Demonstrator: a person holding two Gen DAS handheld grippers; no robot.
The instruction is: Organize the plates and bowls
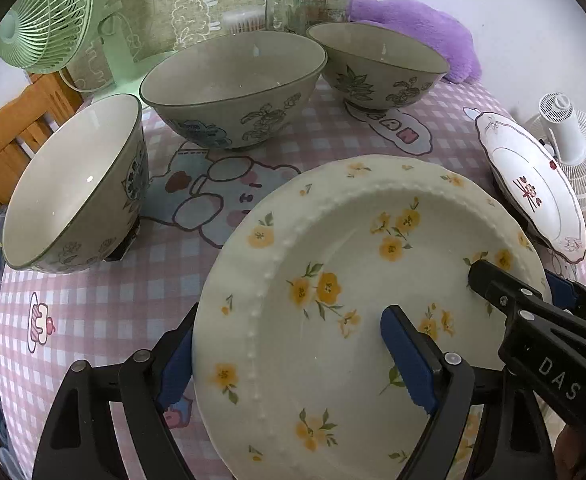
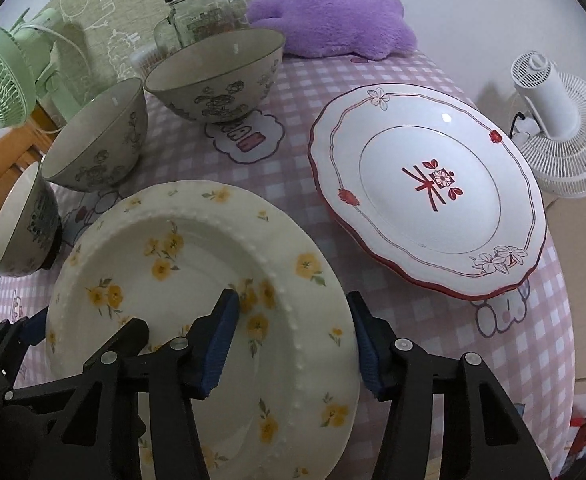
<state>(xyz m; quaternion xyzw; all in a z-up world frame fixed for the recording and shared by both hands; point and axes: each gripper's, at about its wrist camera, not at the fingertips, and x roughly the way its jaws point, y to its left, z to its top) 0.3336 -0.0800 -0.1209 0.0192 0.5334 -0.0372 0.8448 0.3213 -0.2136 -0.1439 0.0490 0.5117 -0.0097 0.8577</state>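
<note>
Together, both grippers clamp the yellow-flowered plate (image 1: 333,300): left gripper (image 1: 293,364) on its left rim, right gripper (image 2: 293,344) on its right rim. Nearby on the tabletop (image 2: 293,128) sit the red-trimmed plate (image 2: 425,192) and 3 bowls (image 1: 233,88).

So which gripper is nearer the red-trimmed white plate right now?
Right. The right gripper straddles the right rim of the yellow-flowered plate, the side facing the red-trimmed white plate. The left gripper straddles that plate's left rim, on the far side.
</note>
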